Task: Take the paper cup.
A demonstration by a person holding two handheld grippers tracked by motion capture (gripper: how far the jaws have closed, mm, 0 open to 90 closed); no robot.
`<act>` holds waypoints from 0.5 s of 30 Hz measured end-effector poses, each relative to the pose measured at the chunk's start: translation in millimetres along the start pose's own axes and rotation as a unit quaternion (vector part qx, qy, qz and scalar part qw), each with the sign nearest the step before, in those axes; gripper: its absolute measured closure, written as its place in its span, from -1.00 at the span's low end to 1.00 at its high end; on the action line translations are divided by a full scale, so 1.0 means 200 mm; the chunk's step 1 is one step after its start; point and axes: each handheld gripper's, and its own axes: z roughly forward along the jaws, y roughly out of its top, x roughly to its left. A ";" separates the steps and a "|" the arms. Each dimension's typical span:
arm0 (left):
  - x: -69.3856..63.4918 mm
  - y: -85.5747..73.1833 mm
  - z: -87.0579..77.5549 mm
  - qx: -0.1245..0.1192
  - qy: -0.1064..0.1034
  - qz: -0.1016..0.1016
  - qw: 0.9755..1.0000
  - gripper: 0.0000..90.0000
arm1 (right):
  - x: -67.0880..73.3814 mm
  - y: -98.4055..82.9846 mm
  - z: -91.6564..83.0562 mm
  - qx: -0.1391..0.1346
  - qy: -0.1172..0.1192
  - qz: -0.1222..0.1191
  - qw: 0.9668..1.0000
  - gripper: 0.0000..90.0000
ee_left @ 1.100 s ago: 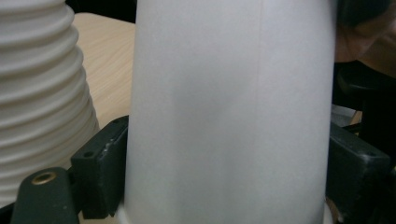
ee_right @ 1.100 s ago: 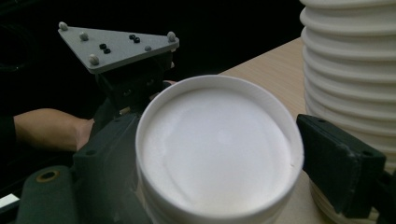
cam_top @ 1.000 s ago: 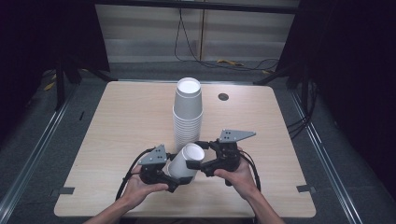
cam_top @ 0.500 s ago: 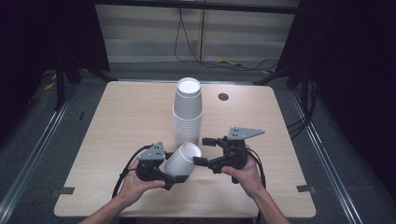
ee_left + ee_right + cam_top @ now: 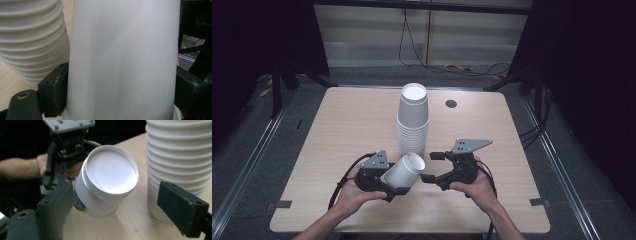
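Dark curtains and grey floor surround a pale wooden table [image 5: 337, 135], where a tall stack of white paper cups [image 5: 413, 120] stands upside down near the middle. Just in front of it, the left gripper [image 5: 398, 189] clamps a single white paper cup [image 5: 404, 170] by its sides, tilted, its base end facing the right gripper [image 5: 431, 167]. That gripper's jaws stand wide apart, holding nothing, close beside the cup and not touching it.

Left gripper [image 5: 399, 186] is clamped, tilted up; right gripper [image 5: 432, 166] faces it, jaws spread
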 end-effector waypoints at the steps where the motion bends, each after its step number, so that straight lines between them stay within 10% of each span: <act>1: 0.00 0.00 0.01 0.005 0.004 -0.001 1.000 -0.67 | 0.00 0.00 0.00 0.008 -0.006 -0.005 1.000 -0.69; 15: 0.00 0.02 0.01 0.046 0.001 0.011 0.999 -0.67 | 0.02 -0.01 0.02 0.074 -0.012 -0.044 0.996 -0.67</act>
